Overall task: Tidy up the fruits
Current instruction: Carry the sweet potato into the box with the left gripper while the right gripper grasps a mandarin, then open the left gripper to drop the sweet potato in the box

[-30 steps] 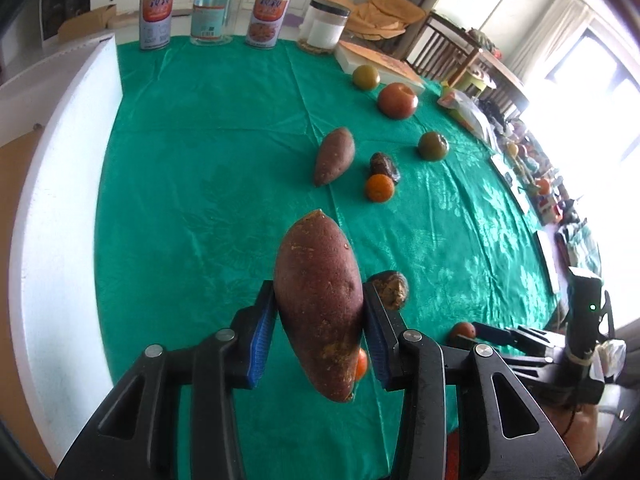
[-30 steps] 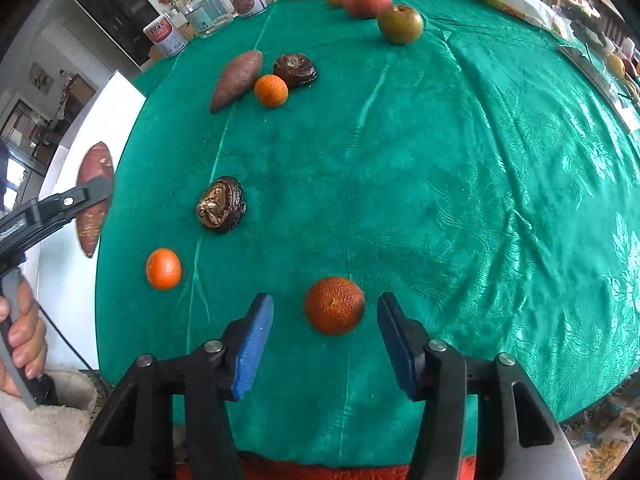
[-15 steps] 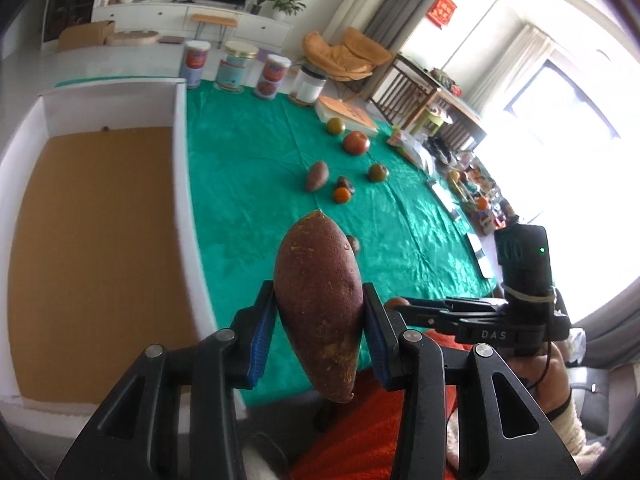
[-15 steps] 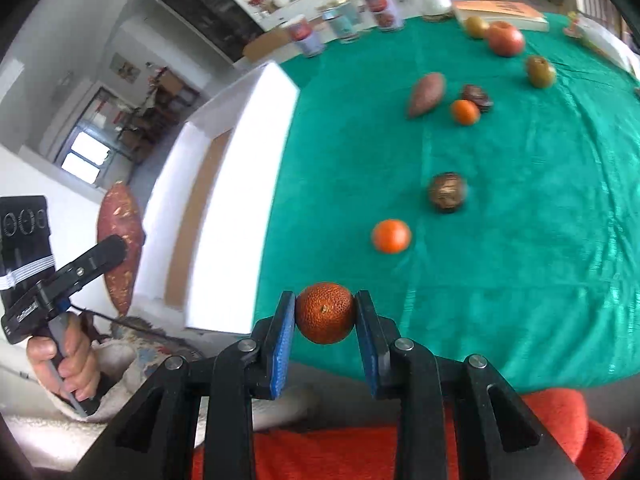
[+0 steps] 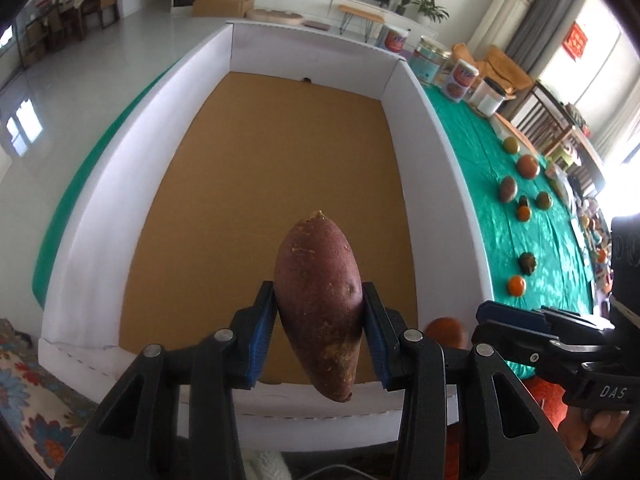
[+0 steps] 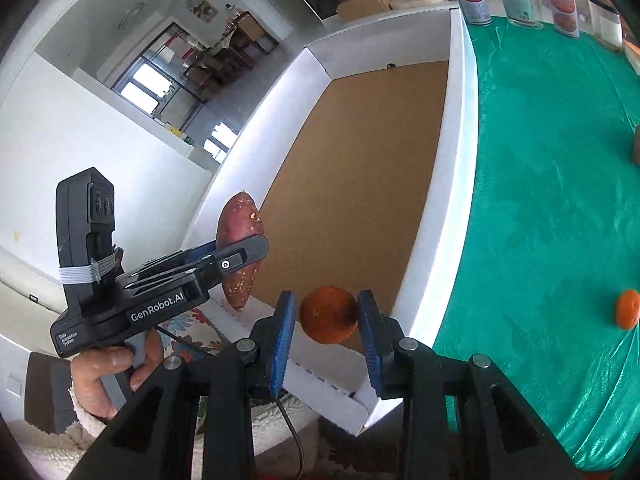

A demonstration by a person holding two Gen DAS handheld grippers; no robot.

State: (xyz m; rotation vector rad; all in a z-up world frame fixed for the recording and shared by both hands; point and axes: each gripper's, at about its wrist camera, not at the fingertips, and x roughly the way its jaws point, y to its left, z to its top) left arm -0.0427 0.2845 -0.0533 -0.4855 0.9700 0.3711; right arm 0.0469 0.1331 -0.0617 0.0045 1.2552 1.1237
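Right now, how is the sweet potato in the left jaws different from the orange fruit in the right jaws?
The sweet potato is long, pointed at both ends and purplish red; the orange is round and dark orange. The sweet potato stands on end and reaches well above and below the left gripper; the orange sits wholly between the pads of the right gripper. Both are clamped and held in the air at the near end of the white box, whose brown floor shows nothing in it.

Box [image 5: 436,168] left of loose fruit [image 5: 516,285]
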